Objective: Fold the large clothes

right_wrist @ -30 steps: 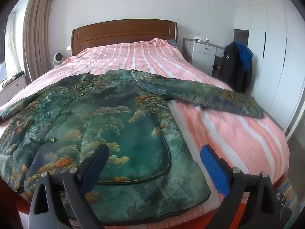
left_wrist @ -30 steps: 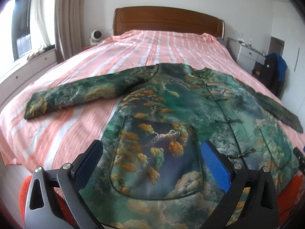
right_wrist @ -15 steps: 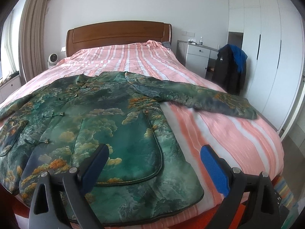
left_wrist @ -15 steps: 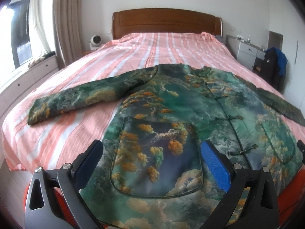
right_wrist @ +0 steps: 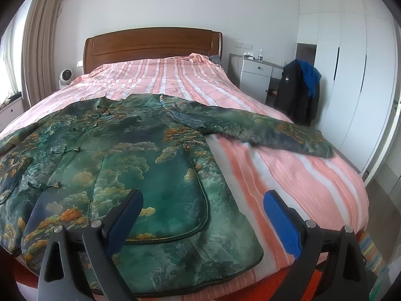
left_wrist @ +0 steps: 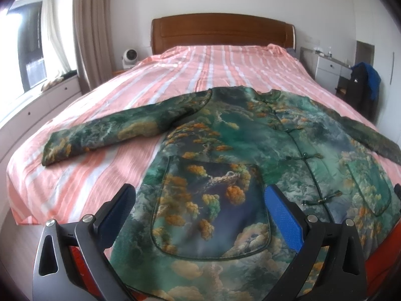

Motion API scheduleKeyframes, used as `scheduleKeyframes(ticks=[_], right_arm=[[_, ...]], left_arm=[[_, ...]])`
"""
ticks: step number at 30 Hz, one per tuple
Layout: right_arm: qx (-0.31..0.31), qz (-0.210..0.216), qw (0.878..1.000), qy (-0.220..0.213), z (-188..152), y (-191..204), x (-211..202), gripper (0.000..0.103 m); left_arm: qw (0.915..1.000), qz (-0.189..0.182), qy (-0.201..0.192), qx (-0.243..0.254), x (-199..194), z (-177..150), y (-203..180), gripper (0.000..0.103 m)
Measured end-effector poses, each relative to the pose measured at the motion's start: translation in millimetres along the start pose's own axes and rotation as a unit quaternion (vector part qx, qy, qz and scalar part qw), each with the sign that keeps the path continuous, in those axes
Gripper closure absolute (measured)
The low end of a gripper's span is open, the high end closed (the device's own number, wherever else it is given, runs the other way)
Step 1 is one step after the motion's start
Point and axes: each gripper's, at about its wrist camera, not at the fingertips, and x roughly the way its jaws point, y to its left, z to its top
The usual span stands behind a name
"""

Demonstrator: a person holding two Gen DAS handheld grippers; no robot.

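That green cloud-print quilted jacket (left_wrist: 250, 150) is laid flat, front up, sleeves out toward 9 and 3 o'clock on the pink striped bed (left_wrist: 200, 70), so the left gripper (left_wrist: 200, 215) and right gripper (right_wrist: 203, 215), both wide and empty, can probably start folding.
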Motion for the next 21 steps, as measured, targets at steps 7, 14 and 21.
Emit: scheduleKeyframes(ticks=[7, 14, 21], right_arm=[[0.004, -0.007, 1.000, -0.001, 0.0, -2.9, -0.7, 0.007], [0.009, -0.014, 1.000, -0.001, 0.2, -5.9, -0.2, 0.007], [0.011, -0.018, 1.000, 0.000, 0.5, -6.5, 0.8, 0.007]], left_arm=[[1.0000, 0.002, 0.000, 0.002, -0.3, 0.0, -0.3, 0.001], [1.0000, 0.006, 0.000, 0.005, -0.4, 0.3, -0.4, 0.001], [0.9999, 0.008, 0.000, 0.008, 0.4, 0.5, 0.7, 0.001]])
